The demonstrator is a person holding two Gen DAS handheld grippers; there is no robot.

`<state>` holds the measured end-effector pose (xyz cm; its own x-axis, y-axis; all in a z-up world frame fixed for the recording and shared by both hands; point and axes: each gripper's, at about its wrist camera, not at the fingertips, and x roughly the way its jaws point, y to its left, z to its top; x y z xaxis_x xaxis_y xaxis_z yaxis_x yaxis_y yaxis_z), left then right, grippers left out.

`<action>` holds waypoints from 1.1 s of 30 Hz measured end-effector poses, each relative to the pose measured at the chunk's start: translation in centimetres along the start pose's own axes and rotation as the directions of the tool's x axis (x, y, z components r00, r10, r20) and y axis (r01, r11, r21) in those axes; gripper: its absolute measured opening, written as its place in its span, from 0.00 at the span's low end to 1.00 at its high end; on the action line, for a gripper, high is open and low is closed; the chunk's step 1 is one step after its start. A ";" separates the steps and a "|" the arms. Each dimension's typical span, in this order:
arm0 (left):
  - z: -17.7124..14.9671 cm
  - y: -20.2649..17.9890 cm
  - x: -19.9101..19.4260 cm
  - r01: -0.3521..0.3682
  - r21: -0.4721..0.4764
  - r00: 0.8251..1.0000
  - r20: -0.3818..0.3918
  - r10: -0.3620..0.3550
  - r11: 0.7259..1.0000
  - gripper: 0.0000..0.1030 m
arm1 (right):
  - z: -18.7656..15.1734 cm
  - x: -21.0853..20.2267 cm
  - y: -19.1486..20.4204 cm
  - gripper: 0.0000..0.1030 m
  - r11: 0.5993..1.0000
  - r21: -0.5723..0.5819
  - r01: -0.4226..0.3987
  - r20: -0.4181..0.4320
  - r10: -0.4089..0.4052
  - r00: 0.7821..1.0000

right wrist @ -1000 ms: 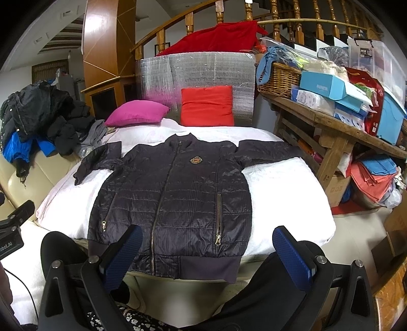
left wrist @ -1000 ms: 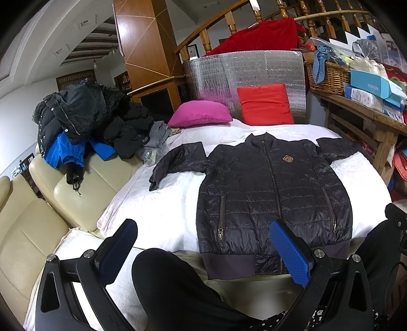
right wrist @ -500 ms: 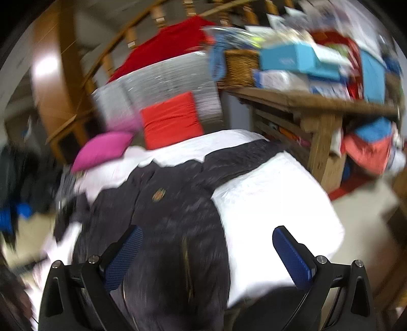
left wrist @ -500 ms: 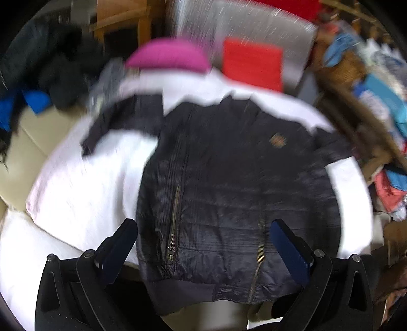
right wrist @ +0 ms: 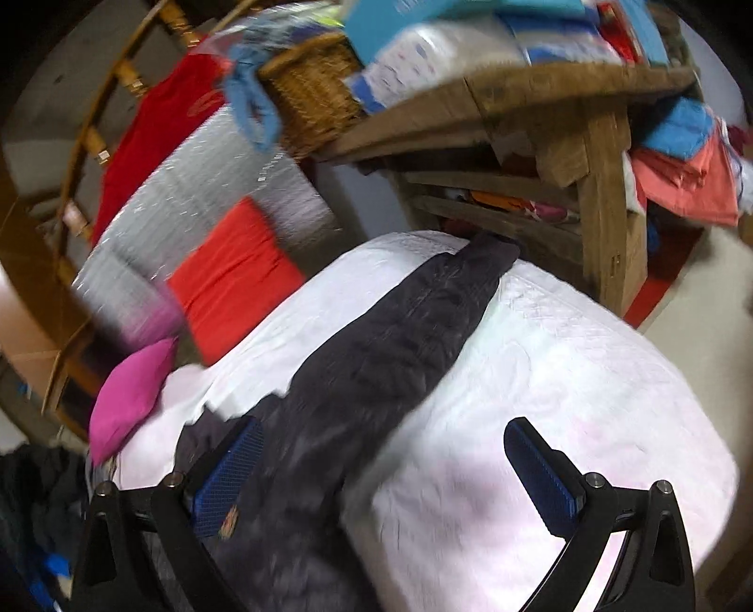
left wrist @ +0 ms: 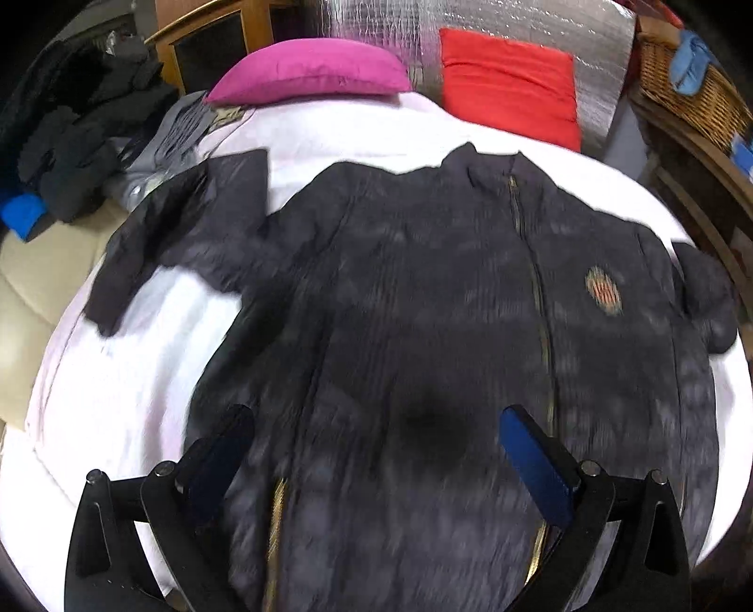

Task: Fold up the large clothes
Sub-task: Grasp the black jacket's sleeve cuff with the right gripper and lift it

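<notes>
My left claw point(left wrist: 376, 452) hangs over the lower front of the dark padded jacket point(left wrist: 447, 329), its two blue-padded fingers point(left wrist: 536, 471) spread wide with nothing between them. The jacket lies flat and face up on the white quilt point(left wrist: 117, 376), zipper closed, one sleeve point(left wrist: 179, 235) stretched out toward the pile of dark clothes point(left wrist: 75, 122) on the cream sofa. A small oval badge point(left wrist: 604, 289) in orange and gold sits on the chest; the blur makes any lettering on it unreadable.

My right claw point(right wrist: 381, 471) is also gaping wide, empty. It looks along the jacket's other sleeve point(right wrist: 414, 329), which runs across the quilt toward the wooden table point(right wrist: 541, 94). My left-hand finger here is over the jacket's shoulder, the other over bare quilt; I cannot tell whether either touches the cloth.

A wicker basket point(right wrist: 310, 89) stands on the table with a blue cloth point(right wrist: 249, 103) hanging over its rim; what else is inside I cannot make out. Beside it lie blue and white packs point(right wrist: 437, 52), their print too smeared to read. Under the table, folded coral and blue cloths point(right wrist: 682, 155) are stacked.

At the head of the quilt sit a pink cushion point(left wrist: 310, 70) and a red cushion point(left wrist: 508, 89) against a silver foil sheet point(left wrist: 470, 19).
</notes>
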<state>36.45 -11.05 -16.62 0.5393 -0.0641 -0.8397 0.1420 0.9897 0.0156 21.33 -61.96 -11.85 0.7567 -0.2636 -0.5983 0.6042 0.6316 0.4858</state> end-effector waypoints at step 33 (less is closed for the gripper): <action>0.3 -3.0 10.8 0.000 0.061 0.999 -0.040 0.002 0.998 1.00 | 7.6 20.9 -9.7 0.44 0.922 0.384 -0.058 -0.062 0.088 0.994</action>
<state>42.07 -14.74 -25.57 0.5062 -0.0566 -0.8605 0.1926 0.9801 0.0489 33.20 -79.09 -24.23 0.7901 -0.1616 -0.5913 0.6090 0.3176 0.7268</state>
